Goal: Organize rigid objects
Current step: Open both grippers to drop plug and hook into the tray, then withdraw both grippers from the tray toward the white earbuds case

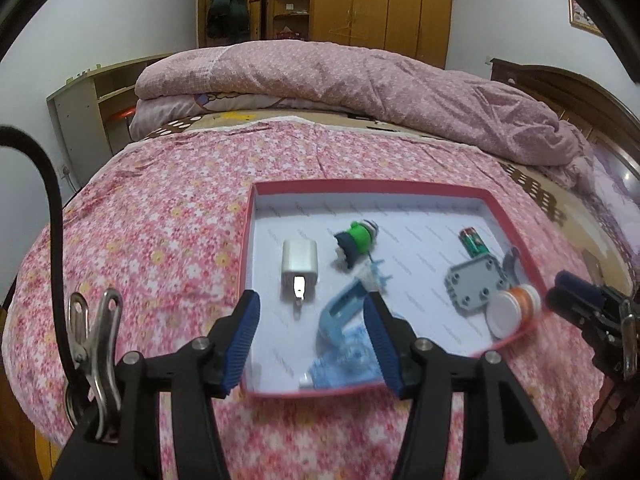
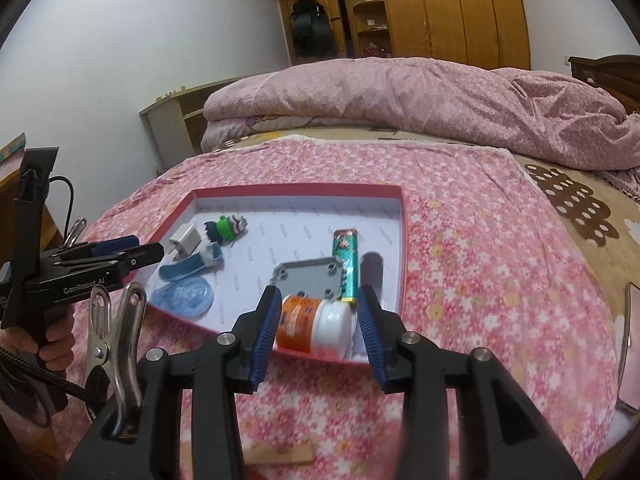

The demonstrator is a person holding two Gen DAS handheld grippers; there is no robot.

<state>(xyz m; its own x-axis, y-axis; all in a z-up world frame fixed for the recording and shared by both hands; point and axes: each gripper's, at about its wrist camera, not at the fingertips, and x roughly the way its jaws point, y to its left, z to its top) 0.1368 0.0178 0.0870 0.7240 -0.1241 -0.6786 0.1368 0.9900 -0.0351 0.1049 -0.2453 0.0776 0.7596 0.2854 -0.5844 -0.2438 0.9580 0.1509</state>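
Observation:
A shallow red-rimmed box with a white floor lies on the bed. It holds a white charger, a green toy figure, a light blue tape dispenser, a grey square plate, a green battery and an orange jar with a white lid. My left gripper is open over the box's near-left edge. My right gripper is open, its fingers on either side of the jar without pinching it.
The bed has a pink floral sheet and a folded pink quilt at the far side. A wooden wardrobe stands behind. A phone lies at the right edge. A wooden strip lies near the front.

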